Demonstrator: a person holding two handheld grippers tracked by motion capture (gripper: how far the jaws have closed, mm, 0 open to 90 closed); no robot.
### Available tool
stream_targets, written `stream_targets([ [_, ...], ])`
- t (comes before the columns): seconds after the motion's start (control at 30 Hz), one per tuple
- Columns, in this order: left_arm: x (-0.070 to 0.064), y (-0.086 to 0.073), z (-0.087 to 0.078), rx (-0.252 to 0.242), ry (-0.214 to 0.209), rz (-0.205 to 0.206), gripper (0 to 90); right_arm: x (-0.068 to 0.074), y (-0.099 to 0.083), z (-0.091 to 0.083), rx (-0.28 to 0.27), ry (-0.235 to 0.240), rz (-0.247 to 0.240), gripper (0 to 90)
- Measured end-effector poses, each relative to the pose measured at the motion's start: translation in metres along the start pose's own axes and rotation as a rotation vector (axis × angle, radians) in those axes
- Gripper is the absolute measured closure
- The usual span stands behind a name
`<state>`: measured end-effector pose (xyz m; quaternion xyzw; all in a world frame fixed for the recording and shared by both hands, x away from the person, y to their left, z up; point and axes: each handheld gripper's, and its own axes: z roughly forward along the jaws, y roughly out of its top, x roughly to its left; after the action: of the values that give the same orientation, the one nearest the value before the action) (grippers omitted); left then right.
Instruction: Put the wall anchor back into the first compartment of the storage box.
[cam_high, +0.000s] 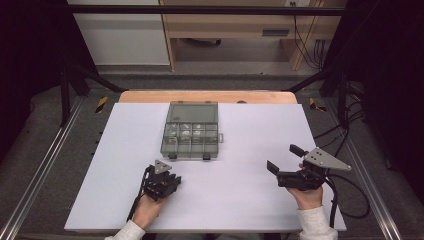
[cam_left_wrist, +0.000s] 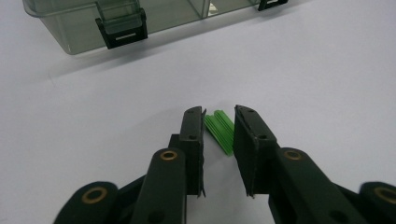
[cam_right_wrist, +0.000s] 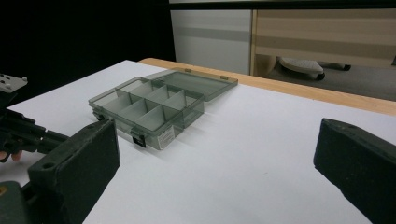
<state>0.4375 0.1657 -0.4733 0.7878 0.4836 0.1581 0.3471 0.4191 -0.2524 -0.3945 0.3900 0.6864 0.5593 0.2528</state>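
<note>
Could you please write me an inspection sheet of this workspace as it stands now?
Surface: white table top, bare apart from the items below.
Job's things: grey compartment box, lid open and lying flat behind; small green ribbed piece between the left claw's jaws.
Clutter: nothing seen.
Grippers: left claw straddles the green piece, gap on each side; right claw wide open, empty.
Cables: black cable trailing off the right claw.
Surroundings: wooden furniture behind the table.

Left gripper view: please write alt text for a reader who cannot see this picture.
Two black fingers of the left gripper reach over a white table, with a small green ribbed piece lying between them. It is unclear whether they touch it. The front edge of a clear grey compartment box, with black latches, sits beyond.
</note>
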Motion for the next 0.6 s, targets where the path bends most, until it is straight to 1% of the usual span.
stream_targets([
  [0.1, -0.0023, -0.0005, -0.0011, 0.008, -0.001, 0.009, 76.8, -0.0002, 0.0002, -0.0006, -0.007, 0.003, -0.003, 0.6],
  [0.2, -0.0020, -0.0002, -0.0013, 0.016, -0.015, -0.005, 79.3, -0.0001, 0.0002, -0.0009, -0.003, 0.002, 0.000, 0.6],
  [0.27, -0.0017, -0.0002, -0.0019, 0.021, -0.022, -0.008, 81.1, -0.0001, 0.0002, -0.0010, -0.003, 0.004, -0.001, 0.6],
  [0.3, -0.0013, -0.0001, -0.0025, 0.021, -0.023, -0.005, 82.2, -0.0003, 0.0001, -0.0008, -0.003, 0.001, -0.003, 0.6],
  [0.33, -0.0009, 0.0000, -0.0031, 0.020, -0.022, -0.012, 83.2, -0.0002, 0.0001, -0.0007, -0.002, 0.002, -0.002, 0.6],
  [0.37, 0.0000, 0.0001, -0.0036, 0.010, -0.017, -0.015, 83.7, -0.0003, 0.0001, -0.0005, -0.005, 0.002, -0.003, 0.5],
  [0.4, 0.0010, 0.0008, -0.0043, 0.008, -0.021, -0.024, 83.9, -0.0002, 0.0001, -0.0005, -0.005, 0.001, 0.000, 0.6],
  [0.47, 0.0016, 0.0019, -0.0051, 0.001, -0.023, -0.027, 82.5, -0.0006, 0.0000, -0.0008, 0.000, 0.003, -0.004, 0.6],
  [0.6, -0.0013, 0.0021, -0.0019, -0.006, -0.022, -0.015, 80.7, 0.0002, 0.0002, -0.0002, -0.002, 0.001, 0.000, 0.5],
])
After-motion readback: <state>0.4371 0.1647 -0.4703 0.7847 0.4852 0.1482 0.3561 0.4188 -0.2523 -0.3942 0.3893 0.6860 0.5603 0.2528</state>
